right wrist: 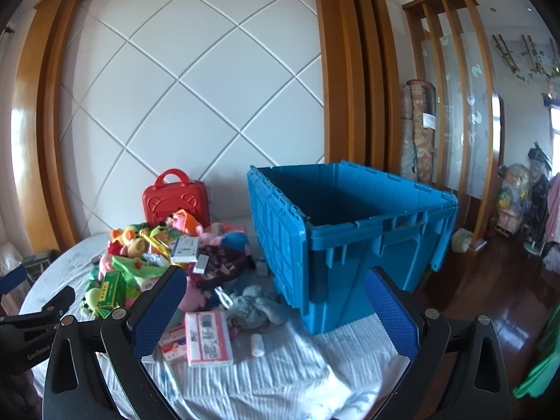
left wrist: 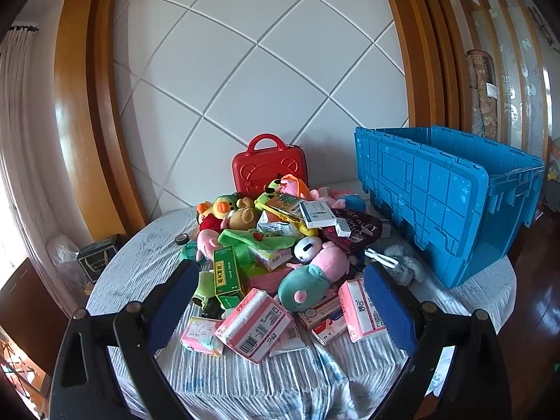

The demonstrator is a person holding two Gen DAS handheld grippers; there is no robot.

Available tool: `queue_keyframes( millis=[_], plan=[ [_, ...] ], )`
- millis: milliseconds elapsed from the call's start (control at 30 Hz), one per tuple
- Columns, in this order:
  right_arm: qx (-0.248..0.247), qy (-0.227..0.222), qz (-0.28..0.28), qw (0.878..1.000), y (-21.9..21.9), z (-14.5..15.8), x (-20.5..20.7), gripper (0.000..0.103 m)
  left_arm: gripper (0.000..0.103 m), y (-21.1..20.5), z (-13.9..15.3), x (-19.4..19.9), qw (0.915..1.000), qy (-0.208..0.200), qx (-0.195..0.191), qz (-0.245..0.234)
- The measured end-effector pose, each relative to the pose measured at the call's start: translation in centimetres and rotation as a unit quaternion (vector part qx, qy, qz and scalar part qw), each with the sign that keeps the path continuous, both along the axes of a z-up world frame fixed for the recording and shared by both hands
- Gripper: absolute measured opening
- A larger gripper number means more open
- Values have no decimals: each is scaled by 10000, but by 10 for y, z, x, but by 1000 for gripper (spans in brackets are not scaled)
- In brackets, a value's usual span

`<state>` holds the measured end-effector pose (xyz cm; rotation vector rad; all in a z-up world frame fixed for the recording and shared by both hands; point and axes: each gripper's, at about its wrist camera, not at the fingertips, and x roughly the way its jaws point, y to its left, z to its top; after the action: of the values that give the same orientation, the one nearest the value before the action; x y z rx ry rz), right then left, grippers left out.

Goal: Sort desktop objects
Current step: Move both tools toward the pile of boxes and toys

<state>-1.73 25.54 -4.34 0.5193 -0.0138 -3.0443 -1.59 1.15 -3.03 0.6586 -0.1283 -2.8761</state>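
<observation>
Both grippers, left (left wrist: 280, 301) and right (right wrist: 276, 311), spread wide, empty (hovering); nearest lower-centre pink plastic-wrapped tissue pack (left wrist: 252, 325) probably light, squashy, slippery — pinch across short sides.

From my feed both views are bright with daylight, a little cool and washed. Glare streaks the curved wooden frame (left wrist: 70, 147) at nine o'clock and the polished floor (right wrist: 497, 301) at four o'clock. Soft shadows fall on the desk (left wrist: 245, 378) cloth at six o'clock. Fisheye bending bows every straight line, corners vignette black, and fine print reads soft.
</observation>
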Motion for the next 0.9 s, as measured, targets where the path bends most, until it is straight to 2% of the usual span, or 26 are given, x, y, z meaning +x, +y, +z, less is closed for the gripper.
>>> queue_keyframes(
  millis=[233,567,700,900],
  plan=[
    [121,-134,173,9997,-17,-8,-15,103,97,-13,-7,-16,9999,-75,71,82],
    [137,-287,266,9991,-34,-7,-46,103,97,-20,-4,-45,10000,0,-56,-64],
    [182,-225,423,9987,-56,-19,-65,103,97,-41,-26,-60,10000,-85,-28,-17],
    [185,-544,744,9956,-102,-42,-127,103,97,-86,-57,-106,9992,-409,-33,24]
  ],
)
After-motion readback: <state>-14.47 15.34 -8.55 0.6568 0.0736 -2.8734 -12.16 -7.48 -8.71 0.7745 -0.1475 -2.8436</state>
